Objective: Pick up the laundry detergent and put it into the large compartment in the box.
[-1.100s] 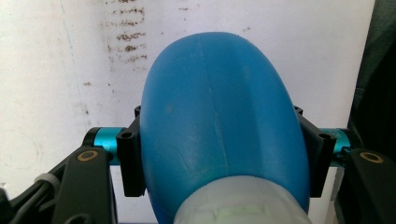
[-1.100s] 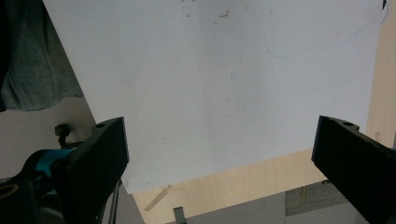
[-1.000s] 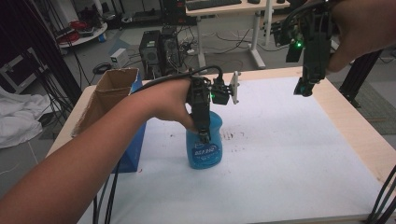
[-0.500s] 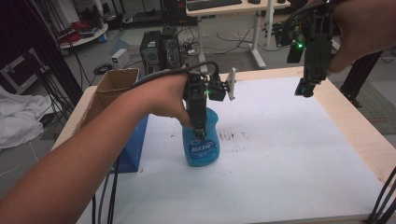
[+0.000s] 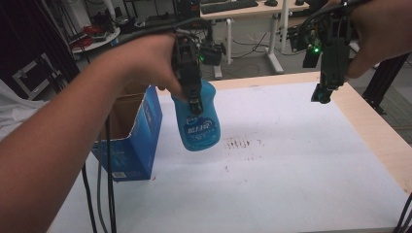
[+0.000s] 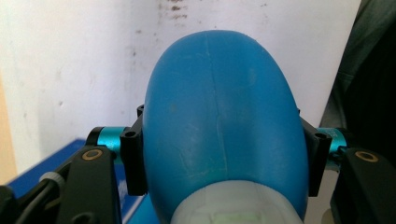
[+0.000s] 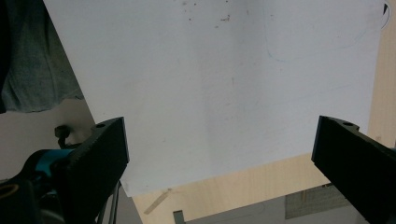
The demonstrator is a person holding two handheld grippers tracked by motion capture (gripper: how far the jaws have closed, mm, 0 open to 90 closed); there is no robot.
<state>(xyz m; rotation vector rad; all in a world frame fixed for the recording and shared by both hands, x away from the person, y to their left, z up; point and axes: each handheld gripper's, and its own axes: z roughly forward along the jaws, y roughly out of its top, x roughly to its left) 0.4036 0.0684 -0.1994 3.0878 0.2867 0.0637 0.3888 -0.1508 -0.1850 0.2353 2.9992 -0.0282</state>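
A blue plastic bottle [image 5: 199,124] with a white label hangs in the air above the white table top [image 5: 291,160]. My left gripper [image 5: 192,99] is shut on its upper part, pointing down. In the left gripper view the bottle [image 6: 219,135] bulges between the two black jaws, whose pads press on both its sides. My right gripper [image 5: 324,94] is held high over the table's far right edge, pointing down. In the right gripper view its jaws stand wide apart, with only the bare table top [image 7: 224,84] between them.
An open blue cardboard box [image 5: 131,133] stands at the table's left side, just left of the lifted bottle. Dark smudges [image 5: 243,143] mark the white sheet near the middle. A wooden border [image 5: 374,131] runs along the right edge. Desks, cables and equipment lie beyond the far edge.
The left gripper has lifted the blue bottle off the table and carried it upward, a little toward the box. The right gripper has stayed where it was.
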